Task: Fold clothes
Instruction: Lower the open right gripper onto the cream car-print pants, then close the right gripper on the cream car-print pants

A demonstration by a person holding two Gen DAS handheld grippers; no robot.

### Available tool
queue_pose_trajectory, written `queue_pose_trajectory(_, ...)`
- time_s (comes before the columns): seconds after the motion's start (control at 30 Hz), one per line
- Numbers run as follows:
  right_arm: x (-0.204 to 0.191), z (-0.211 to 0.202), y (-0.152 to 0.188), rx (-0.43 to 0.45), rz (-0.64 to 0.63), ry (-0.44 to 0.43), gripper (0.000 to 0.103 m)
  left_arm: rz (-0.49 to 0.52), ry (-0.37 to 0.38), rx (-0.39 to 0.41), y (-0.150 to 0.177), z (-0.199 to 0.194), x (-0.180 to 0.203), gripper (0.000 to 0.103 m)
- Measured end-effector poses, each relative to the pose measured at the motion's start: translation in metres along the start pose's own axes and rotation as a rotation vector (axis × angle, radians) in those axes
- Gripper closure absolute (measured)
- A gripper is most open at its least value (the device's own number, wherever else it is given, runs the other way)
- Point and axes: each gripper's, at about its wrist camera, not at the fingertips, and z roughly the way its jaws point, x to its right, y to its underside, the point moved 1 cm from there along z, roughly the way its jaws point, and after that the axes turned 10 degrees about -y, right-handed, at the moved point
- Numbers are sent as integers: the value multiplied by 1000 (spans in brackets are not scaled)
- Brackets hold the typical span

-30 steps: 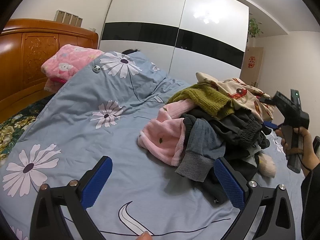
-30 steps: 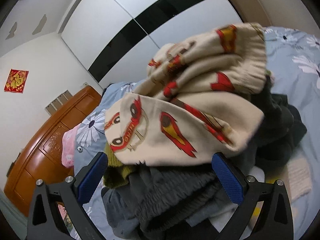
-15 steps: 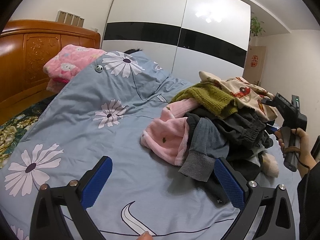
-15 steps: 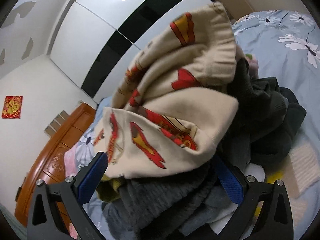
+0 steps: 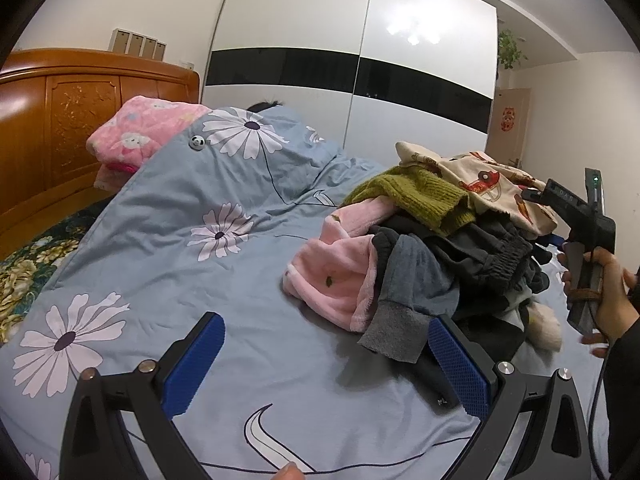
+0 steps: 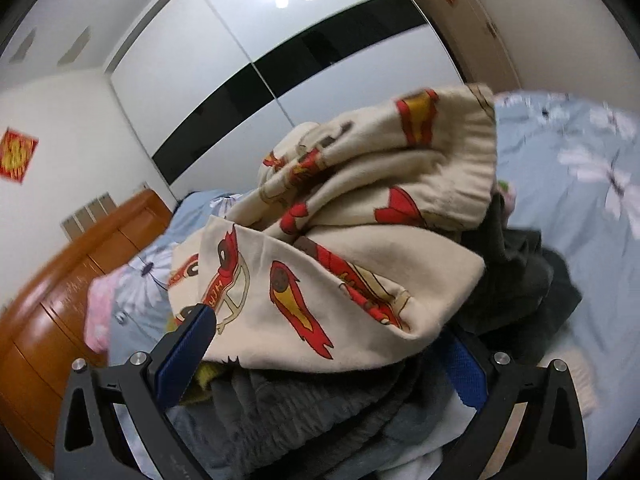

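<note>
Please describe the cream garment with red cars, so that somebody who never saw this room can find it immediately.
Start at the blue flowered quilt covering the bed, then go to the heap of clothes on it. The cream garment lies on top of the heap, above an olive knitted piece and dark grey items. It alone is pale and printed with red cars and flames.

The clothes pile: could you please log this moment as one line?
left gripper: open, empty, over bedspread | right gripper: open, at cream car-print top | clothes pile: unfolded
</note>
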Motion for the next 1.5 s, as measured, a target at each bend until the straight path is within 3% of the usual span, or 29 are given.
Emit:
queue_pose_trajectory(0.33, -12, 15, 5, -22, -8, 69, 0, -1, -10, -3, 0, 2, -1, 0)
queue_pose_trajectory(0.5, -7, 20, 6, -40, -26, 178, 0, 10, -18, -3, 1, 2, 2, 0)
queue_pose_trajectory(0.63, -6, 20, 7, -32, -47, 189, 2, 23, -23, -2, 2, 3, 5, 0)
queue_pose_trajectory(0.7, -5, 19, 6, -27, -39, 191, 17, 29, -25, 0, 3, 2, 7, 0)
queue_pose_trajectory(0.77, -2, 19, 4, -33, -20, 195, 24, 36, -27, 1, 4, 2, 8, 0)
queue_pose_trajectory(1.23, 10, 11, 7, -37, -1, 148, 53, 58, -42, 3, 6, 5, 13, 0)
queue_pose_trajectory(1.33, 6, 7, 7, -31, -10, 145, 61, 58, -39, 5, 6, 4, 13, 0)
queue_pose_trajectory(1.37, 5, 6, 7, -30, -15, 145, 68, 57, -39, 5, 5, 5, 13, 0)
queue_pose_trajectory(1.5, -1, 1, 9, -32, -33, 160, 77, 52, -37, 4, 4, 5, 12, 0)
